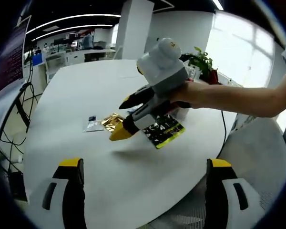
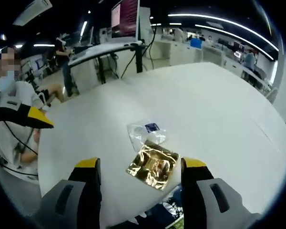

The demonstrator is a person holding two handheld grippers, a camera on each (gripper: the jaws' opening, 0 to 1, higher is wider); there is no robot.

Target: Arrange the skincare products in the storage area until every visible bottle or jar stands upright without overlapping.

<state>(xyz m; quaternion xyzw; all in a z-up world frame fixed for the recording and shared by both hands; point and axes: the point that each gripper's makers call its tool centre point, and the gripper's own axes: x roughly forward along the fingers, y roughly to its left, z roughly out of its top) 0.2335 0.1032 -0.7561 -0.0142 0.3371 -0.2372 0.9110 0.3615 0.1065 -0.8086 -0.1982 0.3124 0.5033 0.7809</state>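
Note:
Three flat sachets lie on the white round table (image 1: 86, 86): a clear one with a blue label (image 1: 92, 125) (image 2: 145, 132), a gold foil one (image 1: 112, 120) (image 2: 152, 165) and a dark printed one (image 1: 165, 131) (image 2: 170, 213). My right gripper (image 1: 124, 118) (image 2: 140, 162), held by a hand, hovers open over the gold sachet, its jaws on either side of it and the dark sachet just under its body. My left gripper (image 1: 145, 163) stands open near the table's front edge, well short of the sachets, with nothing between its jaws. Its yellow tip (image 2: 36, 119) enters the right gripper view from the left.
A potted plant (image 1: 203, 59) stands at the table's far right edge. Cables (image 1: 24, 102) hang beside the table on the left. Office desks with monitors (image 2: 126, 19) stand beyond the table, and a person (image 2: 12, 100) sits close to its edge.

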